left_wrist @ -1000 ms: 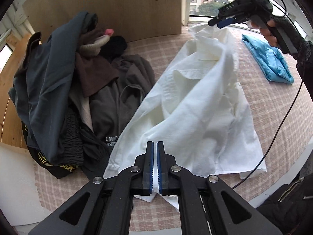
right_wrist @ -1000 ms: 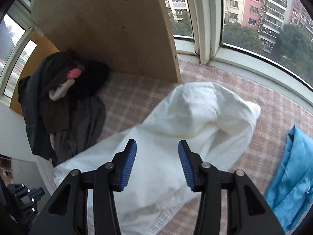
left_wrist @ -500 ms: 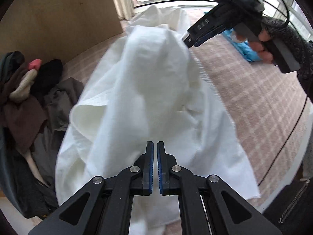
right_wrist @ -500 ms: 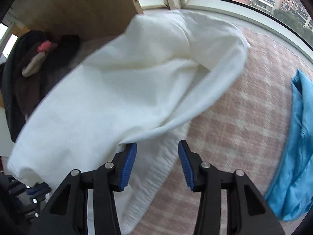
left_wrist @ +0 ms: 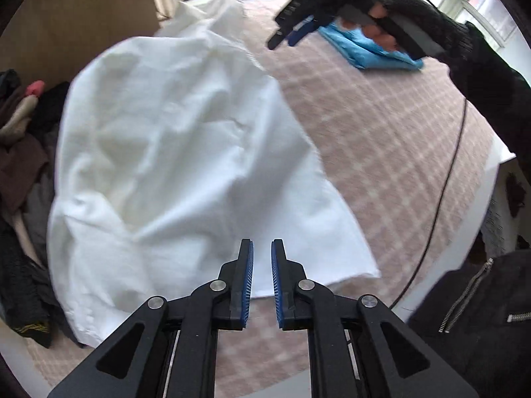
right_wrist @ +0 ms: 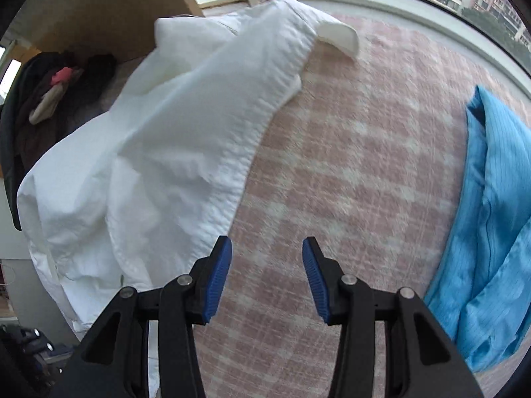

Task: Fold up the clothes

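Observation:
A white shirt lies crumpled on the pink checked cloth; in the right wrist view the white shirt shows its stitched hem and collar. My left gripper hovers over the shirt's near edge, its jaws opening, a narrow gap between the blue pads and no fabric pinched. My right gripper stands open above bare checked cloth, just right of the shirt's hem. In the left wrist view the right gripper hangs above the far side, held by a gloved hand.
A pile of dark clothes lies left of the shirt. A folded blue garment rests at the right. A wooden panel and windows stand behind. A black cable trails over the cloth. A dark jacket shows at lower right.
The white shirt has dropped from a lifted drape onto the cloth. My left jaws have parted from shut to a narrow gap. Both grippers have come lower; the right one has shifted off the shirt.

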{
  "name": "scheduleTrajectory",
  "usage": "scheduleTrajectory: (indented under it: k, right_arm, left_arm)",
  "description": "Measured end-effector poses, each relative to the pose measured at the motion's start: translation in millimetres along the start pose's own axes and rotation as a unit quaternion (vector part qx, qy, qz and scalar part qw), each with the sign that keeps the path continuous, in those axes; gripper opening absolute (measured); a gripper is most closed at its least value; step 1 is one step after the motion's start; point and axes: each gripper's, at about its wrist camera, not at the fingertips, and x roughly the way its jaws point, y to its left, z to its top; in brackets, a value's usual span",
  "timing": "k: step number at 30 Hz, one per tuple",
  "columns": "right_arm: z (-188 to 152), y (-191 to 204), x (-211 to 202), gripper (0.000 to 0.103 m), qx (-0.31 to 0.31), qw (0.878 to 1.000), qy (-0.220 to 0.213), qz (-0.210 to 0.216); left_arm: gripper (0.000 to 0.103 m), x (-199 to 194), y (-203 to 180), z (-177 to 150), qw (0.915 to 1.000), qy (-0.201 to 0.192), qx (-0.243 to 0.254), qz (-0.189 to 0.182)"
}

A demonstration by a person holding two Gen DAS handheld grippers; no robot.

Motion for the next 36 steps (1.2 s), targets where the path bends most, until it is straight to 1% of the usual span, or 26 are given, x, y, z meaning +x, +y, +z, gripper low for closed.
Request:
scheduleTrajectory:
  k: [2, 3, 5, 6, 7, 8, 10, 12, 13, 14, 16, 17, 20, 24, 27, 31, 33, 34, 35, 36]
  right_arm:
    - [-8, -9, -2, 0.044, 0.012, 1.0, 0.001, 0.013]
    - [-12, -11, -5, 0.044, 0.016, 1.0, -0.001, 0.02]
    - [-20, -12, -8, 0.044, 0.015, 1.0, -0.003, 0.025]
    - [-23, -12, -10, 0.044, 0.013, 1.0, -0.004, 0.025]
    - [-26, -12, -11, 0.044, 0.01, 1.0, -0.005, 0.025]
    - [-29, -11, -10, 0.044, 0.006, 1.0, -0.003, 0.027]
    - [-34, -8, -7, 0.044, 0.003, 0.999, 0.002, 0.034]
    - [-38, -6, -5, 0.044, -0.002, 0.999, 0.006, 0.04]
    - [-39, -4, -4, 0.044, -0.004, 0.999, 0.007, 0.043]
    - [-41, -3, -3, 0.044, -0.007, 0.999, 0.009, 0.045]
    - [-40, -3, -3, 0.044, -0.009, 0.999, 0.007, 0.046]
    - [-38, -4, -3, 0.044, -0.006, 0.999, 0.004, 0.046]
    - [-28, -10, -5, 0.044, 0.009, 0.998, -0.008, 0.054]
    - [-15, -5, 2, 0.044, 0.014, 0.997, -0.002, 0.08]
    - [-9, 2, 11, 0.044, 0.02, 0.994, 0.007, 0.103]
    - [-5, 10, 19, 0.044, 0.03, 0.992, 0.014, 0.119]
    - [-3, 15, 20, 0.044, 0.022, 0.994, 0.013, 0.107]
    - [-3, 17, 19, 0.043, 0.018, 0.995, 0.015, 0.101]
    - [-4, 17, 18, 0.039, 0.018, 0.995, 0.017, 0.098]
    - [-5, 18, 16, 0.023, 0.017, 0.995, 0.02, 0.095]
  left_arm:
    - [0.02, 6, -23, -4, 0.9997, 0.014, 0.005, -0.019]
    - [0.022, 9, -32, -6, 0.9994, 0.021, 0.005, -0.027]
    - [0.028, 15, -50, -7, 0.9986, 0.035, 0.007, -0.038]
    - [0.031, 18, -61, -8, 0.9985, 0.037, 0.019, -0.035]
    - [0.036, 21, -72, -8, 0.9984, 0.037, 0.034, -0.026]
    - [0.039, 26, -81, -8, 0.9981, 0.04, 0.045, -0.012]
    - [0.039, 38, -88, -6, 0.9973, 0.046, 0.055, 0.015]
    - [0.037, 47, -81, -3, 0.9972, 0.05, 0.043, 0.035]
    - [0.016, 52, -77, -2, 0.9969, 0.053, 0.037, 0.045]
    - [0.003, 57, -73, -1, 0.9965, 0.055, 0.03, 0.055]
    - [0.002, 61, -63, 2, 0.9959, 0.055, 0.017, 0.069]
    - [0.002, 55, -56, 3, 0.9965, 0.048, 0.01, 0.068]
    - [0.002, 34, -27, 4, 0.9953, 0.023, -0.012, 0.094]
    - [0.002, 7, 23, 2, 0.9911, 0.001, -0.066, 0.115]
    - [0.002, 5, 57, -4, 0.9887, 0.003, -0.089, 0.121]
    - [0.002, 13, 68, -9, 0.9889, 0.01, -0.098, 0.111]
    - [0.002, 15, 67, -10, 0.9904, 0.011, -0.093, 0.102]
    - [0.002, 15, 66, -11, 0.9913, 0.012, -0.09, 0.096]
    - [0.002, 16, 65, -11, 0.9921, 0.012, -0.087, 0.089]
    - [0.002, 16, 64, -12, 0.9929, 0.013, -0.087, 0.081]
